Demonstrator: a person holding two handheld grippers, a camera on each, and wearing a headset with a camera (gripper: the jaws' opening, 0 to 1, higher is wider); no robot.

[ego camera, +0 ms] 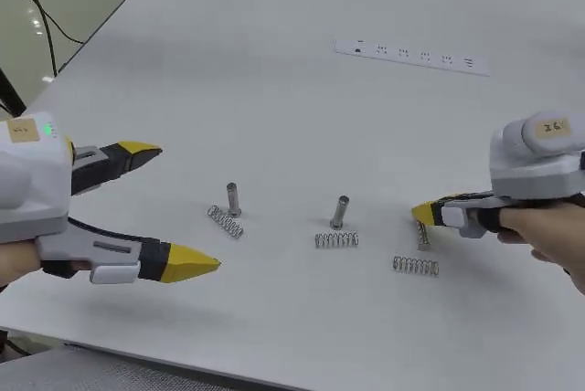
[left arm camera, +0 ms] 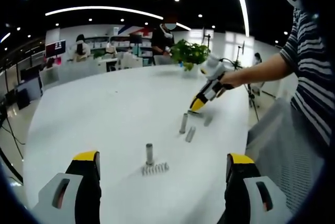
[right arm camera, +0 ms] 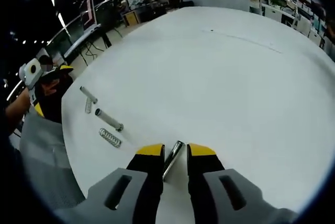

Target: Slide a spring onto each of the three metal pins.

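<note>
Pins [ego camera: 341, 212] x3 upright on table [ego camera: 274, 71], springs [ego camera: 336, 240] lying beside ea., none on yet. R gripper [right arm camera: 177, 152]: we see jaws narrowly apart w/ right-end pin [right arm camera: 172, 160] between, not clamped. L gripper [left arm camera: 163, 157] wide open, empty, facing left-end pin [left arm camera: 149, 154].

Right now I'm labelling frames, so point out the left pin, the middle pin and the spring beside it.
left pin [ego camera: 232, 201]: head view, middle of its shaft.
middle pin [ego camera: 340, 212]: head view, middle of its shaft.
middle spring [ego camera: 336, 240]: head view, its centre coils.
</note>
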